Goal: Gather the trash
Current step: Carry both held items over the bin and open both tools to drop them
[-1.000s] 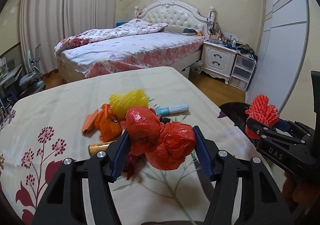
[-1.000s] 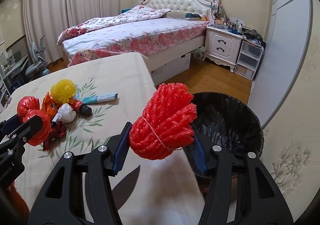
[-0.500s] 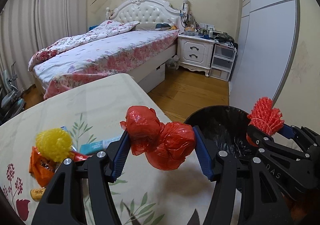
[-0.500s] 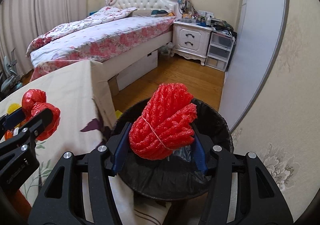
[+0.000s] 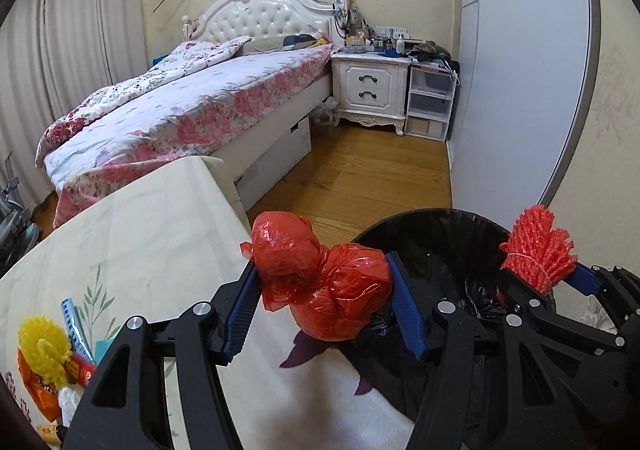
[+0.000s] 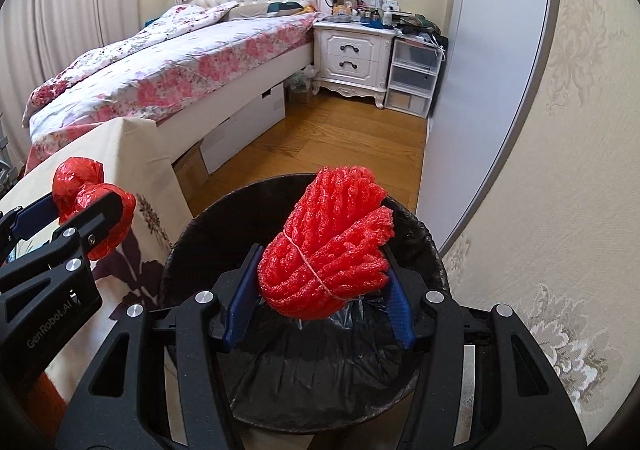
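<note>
Two grippers are carrying trash at the table's corner beside the bin. Left gripper is clamping a crumpled red plastic bag between its blue pads, and the bag is hanging over the edge of the floral tablecloth, just beside the rim of the black-lined trash bin. Right gripper is clamping a bundle of red foam netting, tied round with a thin band, and is holding it directly above the open mouth of the bin, not touching the liner. Remaining trash is lying on the table at the far left of the left wrist view: a yellow foam net ball, an orange wrapper beneath it, and a blue-and-white tube just beside them. Beyond the table, a bed and a white nightstand are standing on the wooden floor.
</note>
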Available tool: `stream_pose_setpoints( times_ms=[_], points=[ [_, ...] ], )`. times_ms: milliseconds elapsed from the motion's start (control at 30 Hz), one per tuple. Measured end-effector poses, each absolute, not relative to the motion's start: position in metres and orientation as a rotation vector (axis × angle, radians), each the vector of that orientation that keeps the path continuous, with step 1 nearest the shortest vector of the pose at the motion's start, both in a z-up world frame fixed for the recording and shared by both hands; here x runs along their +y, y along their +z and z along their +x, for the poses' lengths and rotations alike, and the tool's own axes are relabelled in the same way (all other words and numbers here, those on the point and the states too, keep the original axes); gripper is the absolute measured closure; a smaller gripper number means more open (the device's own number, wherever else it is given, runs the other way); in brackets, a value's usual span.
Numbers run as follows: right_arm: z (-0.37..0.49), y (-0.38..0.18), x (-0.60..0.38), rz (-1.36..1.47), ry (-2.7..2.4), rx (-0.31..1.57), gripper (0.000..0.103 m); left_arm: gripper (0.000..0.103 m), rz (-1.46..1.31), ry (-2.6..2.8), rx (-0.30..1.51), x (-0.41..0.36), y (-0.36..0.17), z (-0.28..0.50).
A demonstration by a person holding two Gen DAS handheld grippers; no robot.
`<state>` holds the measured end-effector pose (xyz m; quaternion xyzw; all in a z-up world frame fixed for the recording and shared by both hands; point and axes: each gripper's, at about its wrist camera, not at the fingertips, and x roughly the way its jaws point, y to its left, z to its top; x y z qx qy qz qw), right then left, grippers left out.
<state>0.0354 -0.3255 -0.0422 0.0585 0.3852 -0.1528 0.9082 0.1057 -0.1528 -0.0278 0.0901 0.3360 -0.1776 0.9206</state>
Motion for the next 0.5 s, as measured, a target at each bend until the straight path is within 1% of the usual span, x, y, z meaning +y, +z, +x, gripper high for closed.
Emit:
stream_pose_setpoints(
  times_ms=[133, 167, 233, 267, 333, 400, 500],
  points=[
    [0.041, -0.046, -0.329, 0.136, -0.323, 0.801, 0.048, 0.042, 0.197, -0.368, 0.701, -0.156, -0.032, 0.109],
    [0.042, -0.046, -0.330, 0.137, -0.323, 0.800, 0.047, 0.041, 0.199, -0.370, 0.707, -0.158, -0.033, 0.111],
    [0.043, -0.047, -0.329, 0.133, -0.326, 0.798, 0.045, 0.038, 0.201, -0.370, 0.711, -0.160, -0.033, 0.112],
    [0.043, -0.047, -0.330, 0.132, -0.329, 0.797, 0.041, 0.033, 0.201, -0.369, 0.710, -0.161, -0.033, 0.115],
    [0.044, -0.047, -0.331, 0.134, -0.340, 0.794, 0.040, 0.028, 0.193, -0.360, 0.705, -0.160, -0.032, 0.116],
    [0.043, -0.047, -0.333, 0.144, -0.348, 0.793, 0.037, 0.027, 0.187, -0.357, 0.706, -0.159, -0.032, 0.116],
    [0.043, -0.047, -0.335, 0.145, -0.360, 0.793, 0.037, 0.026, 0.187, -0.350, 0.709, -0.160, -0.033, 0.118]
  ],
)
